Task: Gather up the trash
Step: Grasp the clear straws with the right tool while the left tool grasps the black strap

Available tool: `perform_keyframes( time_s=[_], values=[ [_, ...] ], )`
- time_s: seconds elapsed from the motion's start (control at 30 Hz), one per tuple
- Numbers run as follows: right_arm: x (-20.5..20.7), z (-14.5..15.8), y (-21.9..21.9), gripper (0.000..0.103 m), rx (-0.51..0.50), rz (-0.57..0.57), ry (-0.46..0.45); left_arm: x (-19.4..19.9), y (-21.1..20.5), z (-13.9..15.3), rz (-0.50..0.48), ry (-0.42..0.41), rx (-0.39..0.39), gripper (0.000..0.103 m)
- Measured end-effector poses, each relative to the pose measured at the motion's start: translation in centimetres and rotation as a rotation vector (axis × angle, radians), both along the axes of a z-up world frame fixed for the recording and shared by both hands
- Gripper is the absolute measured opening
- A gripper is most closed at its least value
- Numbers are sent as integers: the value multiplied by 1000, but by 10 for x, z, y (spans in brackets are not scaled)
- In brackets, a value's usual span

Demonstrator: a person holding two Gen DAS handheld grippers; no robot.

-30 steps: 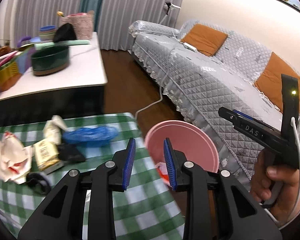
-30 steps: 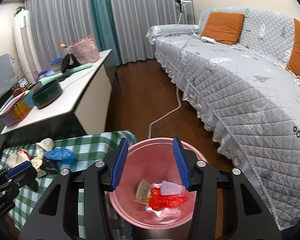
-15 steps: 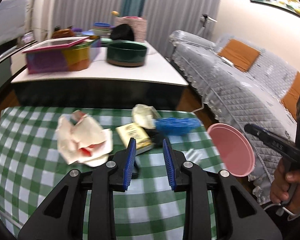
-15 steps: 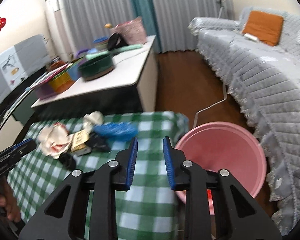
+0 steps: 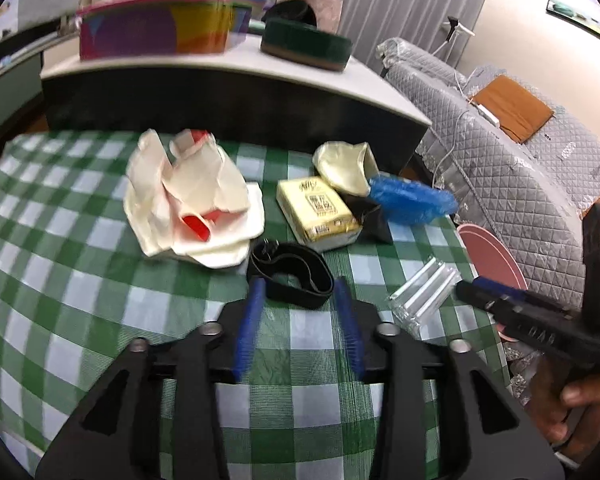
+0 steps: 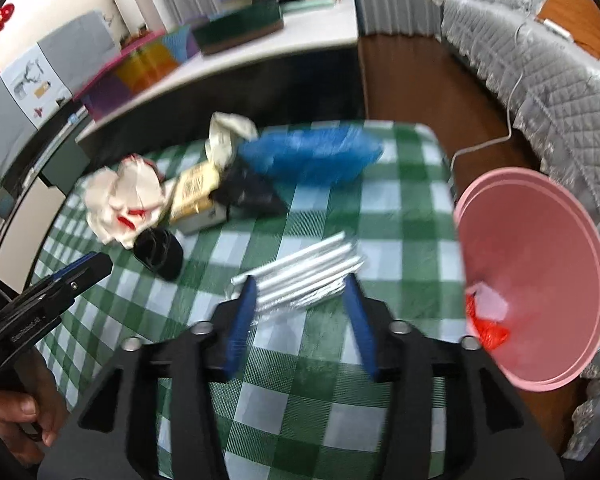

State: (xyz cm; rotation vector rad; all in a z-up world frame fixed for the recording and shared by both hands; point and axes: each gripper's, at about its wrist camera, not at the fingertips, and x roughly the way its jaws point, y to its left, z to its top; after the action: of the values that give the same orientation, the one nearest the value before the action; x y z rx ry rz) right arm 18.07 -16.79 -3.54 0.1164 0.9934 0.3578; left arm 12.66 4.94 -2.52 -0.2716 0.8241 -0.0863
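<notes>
Trash lies on a green checked table point(image 5: 100, 300): crumpled white paper with red point(image 5: 188, 200), a yellow packet point(image 5: 318, 210), a cream wrapper point(image 5: 346, 168), a blue plastic bag point(image 5: 410, 200), a black band point(image 5: 290, 274) and a clear plastic wrapper point(image 5: 424, 294). My left gripper point(image 5: 298, 292) is open and empty, just short of the black band. My right gripper point(image 6: 300, 290) is open and empty, its jaws either side of the clear wrapper point(image 6: 304, 276). A pink bin point(image 6: 536, 272) with red and white trash stands off the table's right edge.
A white counter point(image 5: 236, 64) behind the table holds a dark green bowl point(image 5: 306, 42) and a colourful box point(image 5: 156, 28). A grey quilted sofa point(image 5: 500, 152) with orange cushions runs along the right. Brown floor point(image 6: 412, 80) lies between.
Both grippers have swung from the pink bin back over the table and dropped closer to the trash. Both have opened wider. The left now faces the black band, the right the clear wrapper.
</notes>
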Motion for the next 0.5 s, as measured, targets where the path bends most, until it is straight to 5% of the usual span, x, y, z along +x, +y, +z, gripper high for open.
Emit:
perform_keyframes(
  time_s=[0.5],
  values=[
    [31, -24, 14, 55, -26, -11, 62, 28, -17, -31, -14, 67, 46, 57]
  ],
)
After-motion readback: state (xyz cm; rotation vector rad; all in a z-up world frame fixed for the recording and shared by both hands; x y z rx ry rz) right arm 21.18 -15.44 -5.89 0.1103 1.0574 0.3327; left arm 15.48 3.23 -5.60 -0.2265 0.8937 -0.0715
